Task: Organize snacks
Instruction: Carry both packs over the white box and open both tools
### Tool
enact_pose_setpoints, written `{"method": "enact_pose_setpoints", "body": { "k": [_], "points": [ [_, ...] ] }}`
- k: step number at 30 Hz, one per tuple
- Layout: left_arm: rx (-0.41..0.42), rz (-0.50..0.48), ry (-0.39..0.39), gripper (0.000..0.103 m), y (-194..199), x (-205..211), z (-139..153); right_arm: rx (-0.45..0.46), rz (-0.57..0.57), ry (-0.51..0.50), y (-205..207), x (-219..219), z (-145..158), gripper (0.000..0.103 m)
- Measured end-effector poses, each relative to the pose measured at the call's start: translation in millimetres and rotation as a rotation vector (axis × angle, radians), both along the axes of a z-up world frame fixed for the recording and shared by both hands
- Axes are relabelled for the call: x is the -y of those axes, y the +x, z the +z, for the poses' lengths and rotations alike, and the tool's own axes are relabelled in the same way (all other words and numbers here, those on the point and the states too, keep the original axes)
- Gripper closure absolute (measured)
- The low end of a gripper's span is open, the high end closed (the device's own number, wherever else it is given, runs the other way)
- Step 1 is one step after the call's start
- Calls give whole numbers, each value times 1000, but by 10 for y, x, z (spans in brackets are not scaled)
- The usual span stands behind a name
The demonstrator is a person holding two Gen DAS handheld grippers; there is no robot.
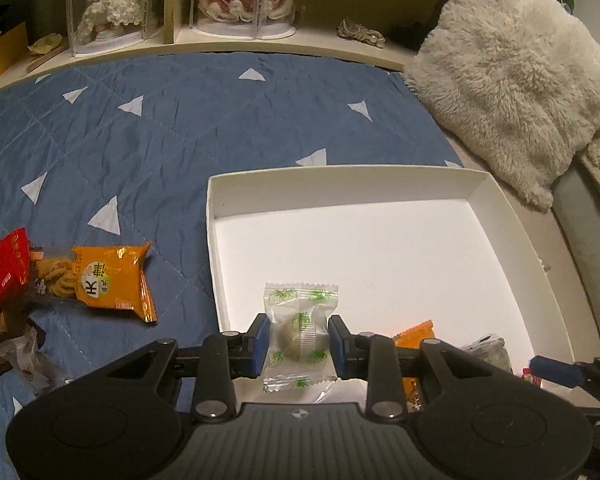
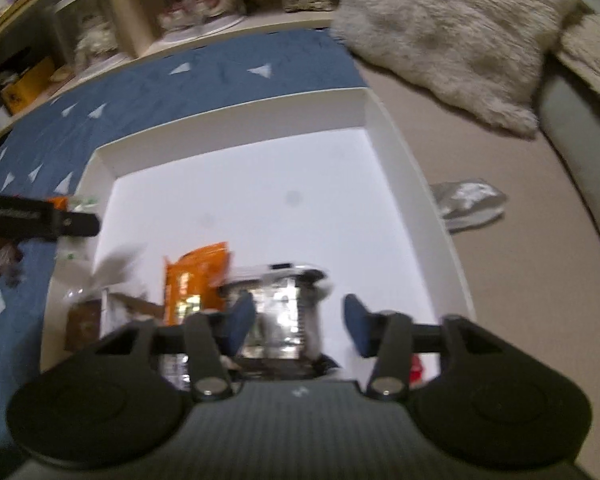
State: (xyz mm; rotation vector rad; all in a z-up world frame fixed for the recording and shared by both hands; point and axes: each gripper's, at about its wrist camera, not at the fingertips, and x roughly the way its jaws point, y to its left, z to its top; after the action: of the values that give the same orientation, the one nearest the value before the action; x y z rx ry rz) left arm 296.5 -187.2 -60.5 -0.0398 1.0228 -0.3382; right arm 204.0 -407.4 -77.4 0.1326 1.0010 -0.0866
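snack sorting: one packet held over the box, one set down inside

a clear wrapped sweet with green print [image 1: 300, 332] is clamped between the blue pads of the left gripper [image 1: 299, 344], just above the near left part of the white box [image 1: 340, 184]; it is judged to be held there for placing among the packets already gathered at the near edge. a silver foil packet [image 2: 280, 308] lies on the box floor between the fingers of the right gripper [image 2: 298, 326], whose jaws stand apart with the pads clear of it, so it is read as released. an orange packet [image 2: 196, 276] lies just beside it. outside the box, on the blue quilt [image 1: 140, 140], an orange snack bag [image 1: 112, 280] and a red bag [image 1: 2, 276] are left unsorted. a fluffy cushion [image 1: 508, 92] lies beyond.
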Motion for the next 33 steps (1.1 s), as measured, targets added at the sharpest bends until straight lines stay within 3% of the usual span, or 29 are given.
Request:
{"method": "enact_pose_setpoints", "body": {
  "k": [5, 6, 7, 14, 16, 17, 20, 25, 28, 33],
  "points": [
    [-11, -3, 1, 69, -5, -8, -26, -71, 67, -57, 139, -142, -181, 38],
    [-12, -5, 2, 69, -6, -8, -27, -78, 82, -37, 144, -140, -184, 45],
    [-11, -9, 5, 69, -7, -8, -25, -82, 80, -12, 135, -117, -179, 46],
    [-11, -11, 3, 69, 7, -16, -22, -63, -75, -51, 32, 194, -135, 46],
    [-13, -10, 1, 69, 10, -15, -29, -26, -93, -65, -2, 174, -60, 41],
    [-14, -9, -1, 69, 12, -15, -34, 6, -72, -57, -30, 129, -23, 37],
    [-18, -7, -4, 69, 10, -10, -47, 40, 45, -10, -45, -104, 27, 35],
    [-31, -6, -11, 69, 6, -8, -70, -48, 176, -22, 97, -489, -125, 35],
    [-39, -7, -16, 69, 6, 3, -84, -112, 198, -57, 182, -632, -245, 38],
    [-32, -7, -9, 69, 23, 13, -66, -108, 136, -122, 158, -602, -185, 46]
  ]
}}
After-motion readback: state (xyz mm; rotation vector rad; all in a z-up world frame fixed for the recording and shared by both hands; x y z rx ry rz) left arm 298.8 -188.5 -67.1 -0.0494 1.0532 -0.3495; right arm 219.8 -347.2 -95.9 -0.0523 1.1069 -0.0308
